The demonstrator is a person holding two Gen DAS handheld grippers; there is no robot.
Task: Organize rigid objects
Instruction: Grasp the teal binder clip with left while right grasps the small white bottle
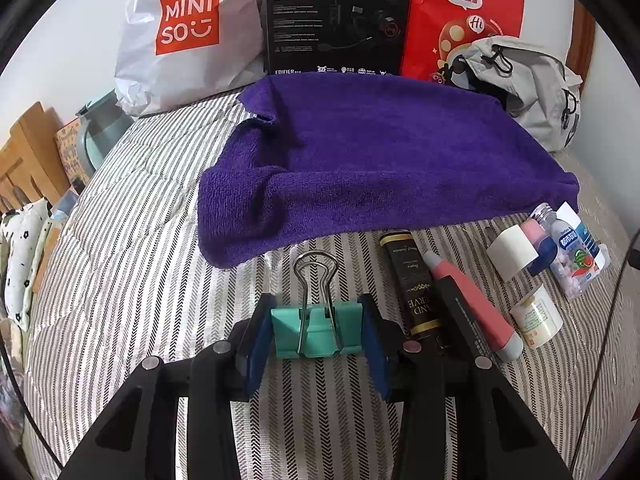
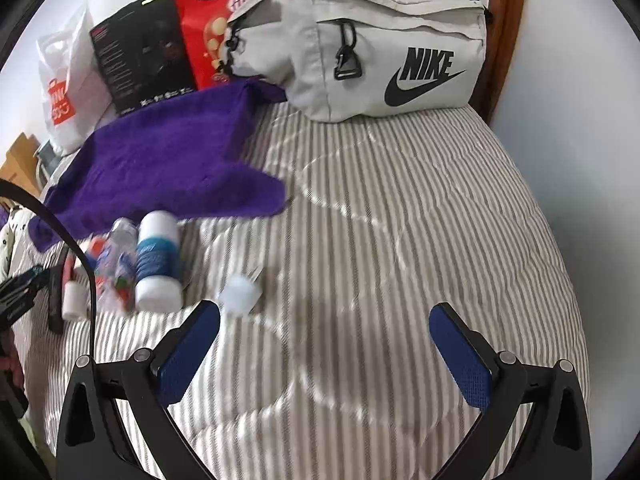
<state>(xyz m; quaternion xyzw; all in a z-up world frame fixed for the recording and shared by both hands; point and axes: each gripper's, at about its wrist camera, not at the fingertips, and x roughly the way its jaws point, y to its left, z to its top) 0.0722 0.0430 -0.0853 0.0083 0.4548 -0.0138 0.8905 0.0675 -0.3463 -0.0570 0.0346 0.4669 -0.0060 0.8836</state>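
My left gripper (image 1: 316,332) is shut on a teal binder clip (image 1: 316,330), its wire handles pointing up, just above the striped bedspread (image 1: 140,260). To its right lie a black-and-gold box (image 1: 412,280), a pink-and-grey tube (image 1: 472,300), a small white jar (image 1: 538,320), a white cylinder (image 1: 510,252) and a clear candy bottle (image 1: 576,256). My right gripper (image 2: 324,344) is open over bare bedspread (image 2: 400,220). A white-and-blue bottle (image 2: 157,260), the candy bottle (image 2: 116,264) and a pale blurred small object (image 2: 240,294) lie to its left.
A purple towel (image 1: 380,160) spreads across the middle of the bed. Along the far wall stand a white Miniso bag (image 1: 180,28), a black box (image 1: 336,16), a red bag (image 1: 460,20) and a grey Nike waist bag (image 2: 360,52). A wooden frame (image 1: 28,152) borders the left.
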